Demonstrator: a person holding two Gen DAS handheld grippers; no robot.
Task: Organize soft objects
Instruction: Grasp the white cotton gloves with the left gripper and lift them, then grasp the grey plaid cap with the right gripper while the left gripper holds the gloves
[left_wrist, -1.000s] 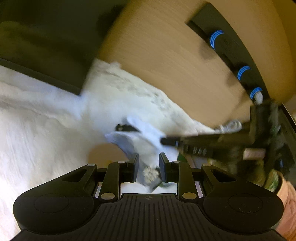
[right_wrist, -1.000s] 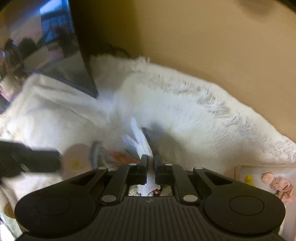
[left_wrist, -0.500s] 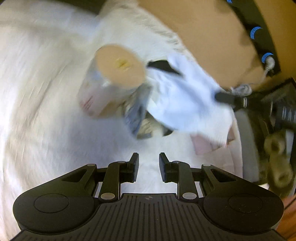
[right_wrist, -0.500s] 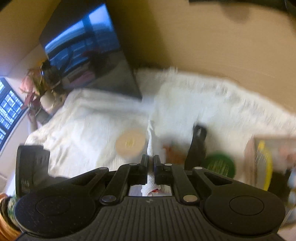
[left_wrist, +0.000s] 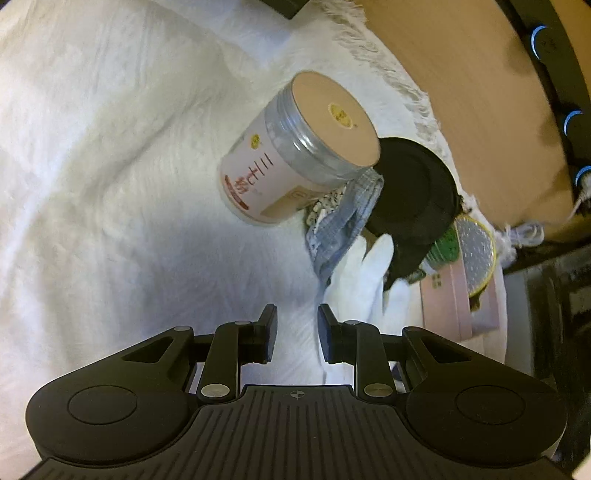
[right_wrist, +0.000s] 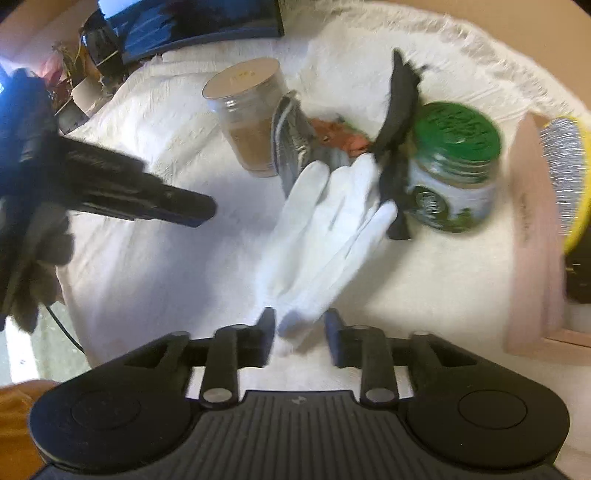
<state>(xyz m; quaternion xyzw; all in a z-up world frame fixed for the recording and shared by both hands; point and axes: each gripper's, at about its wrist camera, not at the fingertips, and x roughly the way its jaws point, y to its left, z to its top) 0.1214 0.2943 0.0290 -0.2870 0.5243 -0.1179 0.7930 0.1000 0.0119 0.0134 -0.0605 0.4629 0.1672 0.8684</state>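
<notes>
A white glove (right_wrist: 325, 229) lies on the white furry blanket (right_wrist: 155, 266), its cuff between my right gripper's (right_wrist: 300, 332) open jaws, not pinched. The glove also shows in the left wrist view (left_wrist: 364, 284). A black cloth piece (right_wrist: 397, 110) and a grey striped cloth (right_wrist: 291, 144) lie just beyond it; the grey cloth (left_wrist: 343, 221) and the round black piece (left_wrist: 410, 192) also show in the left wrist view. My left gripper (left_wrist: 297, 332) is open and empty above the blanket; it shows at the left in the right wrist view (right_wrist: 177, 206).
A jar with a beige lid (left_wrist: 295, 155) leans on the cloths. A green-lidded jar (right_wrist: 450, 166) stands to the right. A pink box (right_wrist: 532, 236) holding a brush (right_wrist: 565, 177) sits at the right edge. A dark screen (right_wrist: 199, 22) lies at the back.
My right gripper has opened and let go of the white glove, which now lies flat on the blanket. My left gripper stays open and has pulled back from the pile.
</notes>
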